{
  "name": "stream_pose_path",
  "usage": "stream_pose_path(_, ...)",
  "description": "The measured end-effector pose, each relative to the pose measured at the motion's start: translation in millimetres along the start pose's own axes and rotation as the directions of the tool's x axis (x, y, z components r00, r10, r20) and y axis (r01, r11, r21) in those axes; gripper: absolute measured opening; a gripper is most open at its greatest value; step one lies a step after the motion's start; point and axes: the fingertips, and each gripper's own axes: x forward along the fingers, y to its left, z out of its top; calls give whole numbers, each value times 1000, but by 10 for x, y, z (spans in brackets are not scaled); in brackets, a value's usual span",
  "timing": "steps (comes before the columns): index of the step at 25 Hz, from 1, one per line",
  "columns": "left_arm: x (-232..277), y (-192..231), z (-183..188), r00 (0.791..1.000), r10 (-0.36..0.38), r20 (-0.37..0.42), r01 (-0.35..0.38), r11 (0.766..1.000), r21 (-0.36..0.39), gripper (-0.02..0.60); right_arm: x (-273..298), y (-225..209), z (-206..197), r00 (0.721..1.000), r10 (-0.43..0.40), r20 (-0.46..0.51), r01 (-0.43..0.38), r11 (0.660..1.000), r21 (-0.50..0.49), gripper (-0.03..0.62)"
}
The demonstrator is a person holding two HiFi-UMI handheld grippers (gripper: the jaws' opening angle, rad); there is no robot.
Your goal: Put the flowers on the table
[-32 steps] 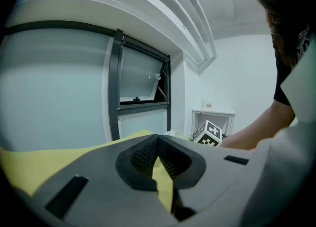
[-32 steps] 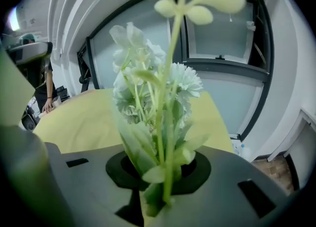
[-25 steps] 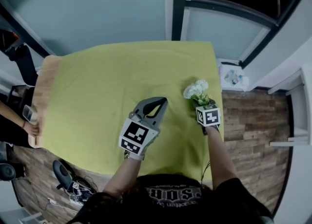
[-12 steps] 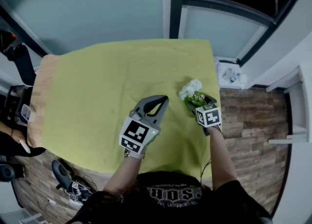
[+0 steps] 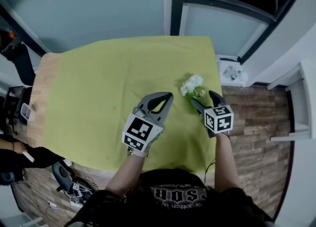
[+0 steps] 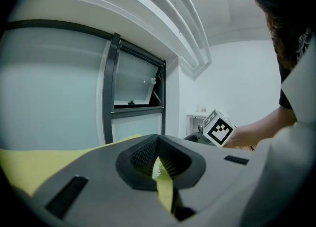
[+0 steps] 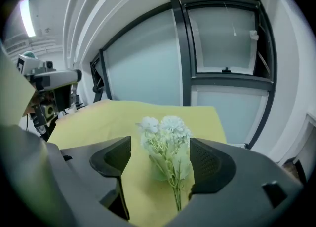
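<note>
A small bunch of white flowers point(image 5: 192, 85) with green leaves lies on the yellow-green cloth of the table point(image 5: 108, 88), near its right edge. My right gripper point(image 5: 204, 99) sits just behind the bunch. Its jaws are opening, and the stems lie between them without touching the pads. In the right gripper view the flowers point(image 7: 167, 144) rest on the cloth between the right gripper's point(image 7: 160, 161) spread jaws. My left gripper point(image 5: 159, 100) hovers over the cloth to the left of the flowers, shut and empty. In the left gripper view, the left gripper's point(image 6: 159, 158) pads meet at the tip.
The cloth leaves a strip of bare wood point(image 5: 42, 97) at the table's left end. A person point(image 5: 19, 154) stands off the left side. Cables and a dark shoe point(image 5: 63, 175) lie on the floor at lower left. A white item point(image 5: 230, 71) sits on the floor beyond the right edge.
My right gripper's jaws have spread and let go of the flowers, which now lie on the cloth. That gripper has drawn back a little. The person at the left has moved off.
</note>
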Motion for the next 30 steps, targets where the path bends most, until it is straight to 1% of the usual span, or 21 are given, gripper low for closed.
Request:
stream_pose_path(4,-115,-33,22,1000,-9,13,8,1000,5,-3,-332,169,242,996,-21,82,23,999,-23,368)
stream_pose_path(7,-199,-73,47,1000,-22,22,21,1000,10,-3,-594,266,388,989,-52,141,55,998,-12,367)
stream_pose_path(11,-343,-198,109,998,-57,34,56,998,29,-3,-903,398,458,978,-93,189,92,996,9,365)
stream_pose_path(13,-438,-281,142,996,-76,44,74,996,43,-3,-1067,481,473,968,-108,228,108,994,16,362)
stream_pose_path(15,-530,-360,156,994,-93,50,90,995,50,-3,-1239,553,474,955,-131,264,128,991,29,340)
stream_pose_path(18,-643,-477,153,992,-112,52,109,992,57,-3,-1499,660,461,940,-163,301,156,987,45,284)
stream_pose_path(20,-698,-552,138,991,-123,51,120,991,57,-3,-1649,752,445,931,-168,323,161,986,49,242)
stream_pose_path(25,-858,-705,120,990,-132,57,128,990,65,-3,-1889,974,377,921,-176,346,186,983,5,192)
stream_pose_path(30,-1007,-838,110,991,-116,65,112,992,65,-3,-2080,1069,332,912,-185,367,203,979,-11,141)
